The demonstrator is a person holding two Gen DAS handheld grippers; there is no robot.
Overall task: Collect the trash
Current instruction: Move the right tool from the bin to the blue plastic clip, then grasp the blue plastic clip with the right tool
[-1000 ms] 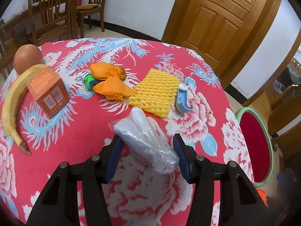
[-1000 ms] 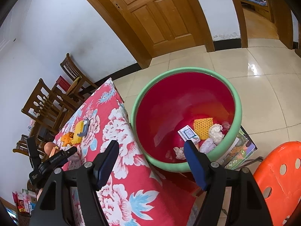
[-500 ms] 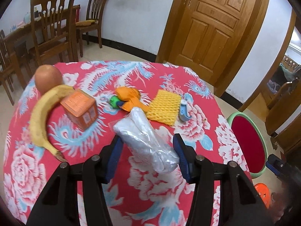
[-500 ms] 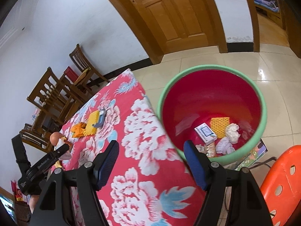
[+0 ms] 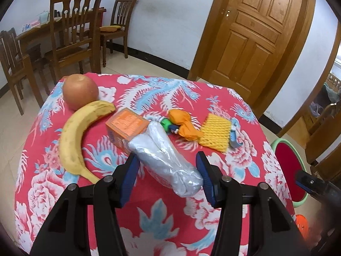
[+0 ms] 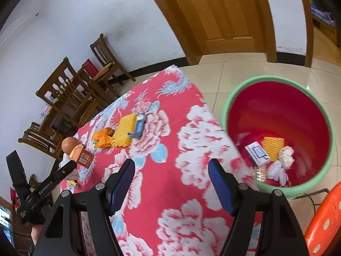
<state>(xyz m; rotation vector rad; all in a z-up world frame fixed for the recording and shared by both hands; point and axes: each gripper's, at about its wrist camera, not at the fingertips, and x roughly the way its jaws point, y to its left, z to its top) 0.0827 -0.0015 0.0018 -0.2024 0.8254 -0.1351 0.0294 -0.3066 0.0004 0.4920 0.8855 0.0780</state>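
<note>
My left gripper (image 5: 167,160) is shut on a crumpled clear plastic bundle (image 5: 157,145) and holds it above the red flowered tablecloth (image 5: 149,211). Beyond it on the cloth lie an orange wrapper (image 5: 184,125), a yellow foam net (image 5: 216,134) and a small blue piece (image 5: 234,136). My right gripper (image 6: 171,166) hangs open and empty over the table's near right part. To its right on the floor stands the red bin with a green rim (image 6: 264,79), which holds a white box (image 6: 256,152), a foam net and tissues.
An apple (image 5: 80,90), a banana (image 5: 72,138) and an orange carton (image 5: 126,128) sit on the table's left side. An orange plastic stool (image 6: 321,221) stands beside the bin. Wooden chairs (image 5: 74,34) and a closed door (image 5: 251,32) stand behind the table.
The left gripper has drawn back and risen with the plastic bundle still in it. The right gripper has swung left, from above the bin to above the table, and rolled a little.
</note>
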